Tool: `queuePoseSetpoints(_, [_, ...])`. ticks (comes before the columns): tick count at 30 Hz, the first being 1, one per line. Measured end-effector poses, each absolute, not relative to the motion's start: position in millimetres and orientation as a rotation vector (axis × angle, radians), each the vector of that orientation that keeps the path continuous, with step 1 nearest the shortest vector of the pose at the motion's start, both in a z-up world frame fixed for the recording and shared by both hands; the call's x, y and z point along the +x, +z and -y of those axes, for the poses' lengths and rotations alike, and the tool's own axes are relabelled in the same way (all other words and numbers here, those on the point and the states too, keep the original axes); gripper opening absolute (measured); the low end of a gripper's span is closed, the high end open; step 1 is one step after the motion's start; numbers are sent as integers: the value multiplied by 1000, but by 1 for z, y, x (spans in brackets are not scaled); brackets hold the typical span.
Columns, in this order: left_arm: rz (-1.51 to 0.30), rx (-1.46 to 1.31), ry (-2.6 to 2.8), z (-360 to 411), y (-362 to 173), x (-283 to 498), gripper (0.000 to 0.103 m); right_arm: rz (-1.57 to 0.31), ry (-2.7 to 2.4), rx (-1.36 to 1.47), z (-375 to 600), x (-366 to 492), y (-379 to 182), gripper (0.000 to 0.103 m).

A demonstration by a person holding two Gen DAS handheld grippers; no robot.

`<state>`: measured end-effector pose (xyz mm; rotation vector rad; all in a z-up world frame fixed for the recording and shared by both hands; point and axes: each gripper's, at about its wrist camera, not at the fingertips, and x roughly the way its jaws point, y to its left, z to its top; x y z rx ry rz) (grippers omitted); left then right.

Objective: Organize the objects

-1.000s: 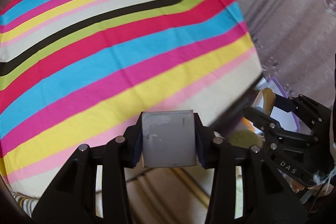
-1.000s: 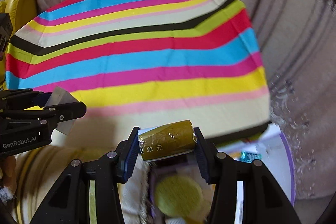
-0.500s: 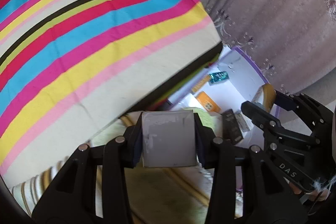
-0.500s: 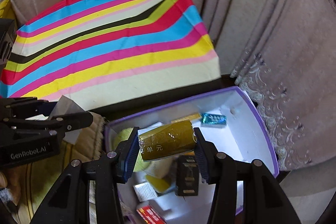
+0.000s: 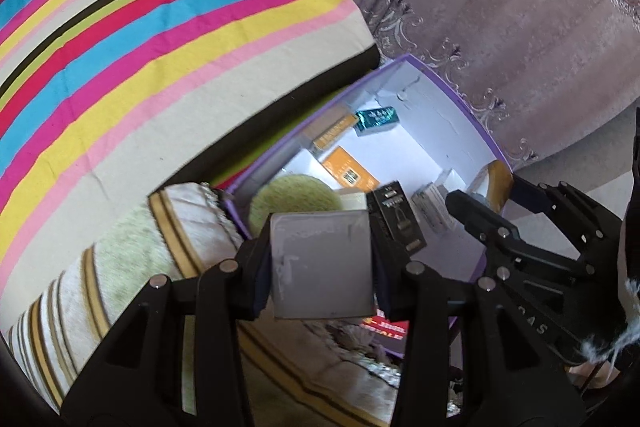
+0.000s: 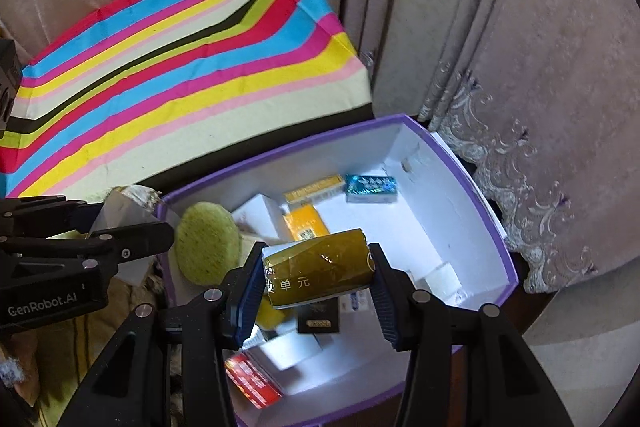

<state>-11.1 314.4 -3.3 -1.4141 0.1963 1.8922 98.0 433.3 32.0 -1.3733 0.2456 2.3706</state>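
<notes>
My left gripper [image 5: 322, 265] is shut on a grey box [image 5: 320, 263], held above the left rim of a purple-edged white box [image 5: 460, 107]. My right gripper [image 6: 318, 273] is shut on an olive-gold packet [image 6: 318, 273] with printed characters, held over the same box [image 6: 460, 179]. Inside the box lie a green round pad [image 6: 206, 241], an orange box [image 6: 306, 225], a teal packet [image 6: 370, 187], a black box [image 6: 320, 319], a red pack [image 6: 252, 379] and several white boxes. The left gripper also shows in the right wrist view [image 6: 116, 223]; the right gripper shows in the left wrist view [image 5: 488, 195].
A rainbow-striped cloth [image 6: 180, 67] covers a surface behind and left of the box. Beige embroidered curtains [image 6: 520, 67] hang behind and to the right. A fringed, gold-striped fabric [image 5: 120, 267] lies left of the box.
Both grippers have swung right and down, from facing the striped cloth to hovering over the open purple box. Each still holds its item.
</notes>
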Motion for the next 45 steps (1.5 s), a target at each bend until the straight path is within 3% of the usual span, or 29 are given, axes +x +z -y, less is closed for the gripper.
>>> queuePoseSetpoints(19, [-265, -1444, 1801, -370, -16, 23, 45, -391, 2220, -1316, -481, 148, 17, 50])
queuePoseSetpoints(38, [-183, -1520, 1755, -386, -39, 8, 46, -396, 2160, -1319, -497, 139, 1, 51])
queuePoseSetpoints(41, [-157, -1530, 1761, -381, -40, 5, 63, -406, 2152, -1325, -497, 139, 0, 57])
queuePoseSetpoints(45, [-116, -1563, 1782, -375, -42, -1, 75, -393, 2148, -1313, -496, 139, 2, 67])
